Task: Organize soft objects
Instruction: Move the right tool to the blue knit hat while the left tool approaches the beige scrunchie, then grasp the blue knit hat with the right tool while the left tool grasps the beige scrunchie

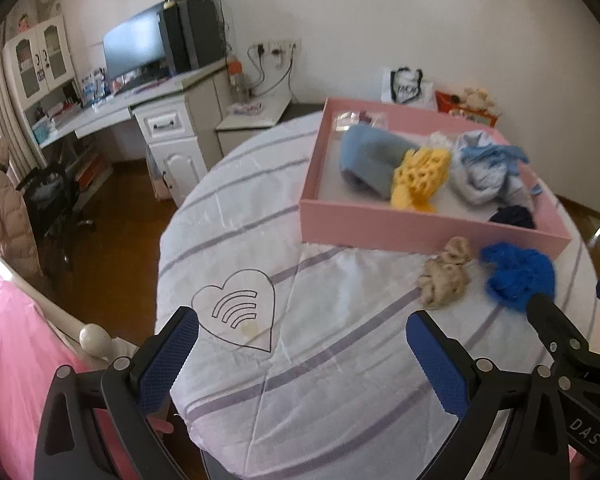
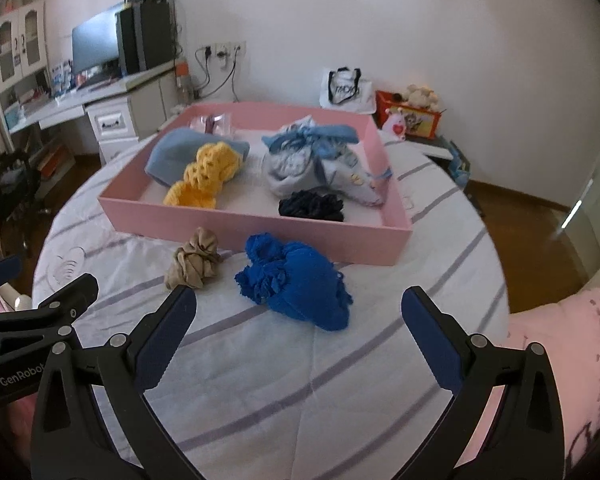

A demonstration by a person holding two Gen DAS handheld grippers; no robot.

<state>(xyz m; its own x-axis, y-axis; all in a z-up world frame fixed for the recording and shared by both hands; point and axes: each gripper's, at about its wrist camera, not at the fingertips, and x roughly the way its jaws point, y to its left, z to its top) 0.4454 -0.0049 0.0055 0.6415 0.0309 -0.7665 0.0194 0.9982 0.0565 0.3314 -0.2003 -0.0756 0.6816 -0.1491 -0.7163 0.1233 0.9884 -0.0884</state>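
A pink box [image 2: 260, 236] [image 1: 420, 228] stands on the round striped table [image 2: 300, 380]. It holds a light blue cloth [image 2: 172, 156], a yellow knit piece [image 2: 208, 176], a pale blue bundle [image 2: 308, 160] and a dark scrunchie [image 2: 312, 206]. In front of the box lie a beige crumpled cloth [image 2: 196, 260] [image 1: 446, 276] and a bright blue crumpled cloth [image 2: 296, 284] [image 1: 516, 276]. My right gripper [image 2: 300, 312] is open and empty just short of the blue cloth. My left gripper [image 1: 300, 332] is open and empty over the table's left part.
A desk [image 1: 112, 104] with a monitor and cabinets stands at the back left, with a chair [image 1: 52, 208] below it. A white bag [image 2: 344, 90] and a toy box [image 2: 412, 114] are behind the table. Pink bedding [image 2: 560, 360] lies at the right.
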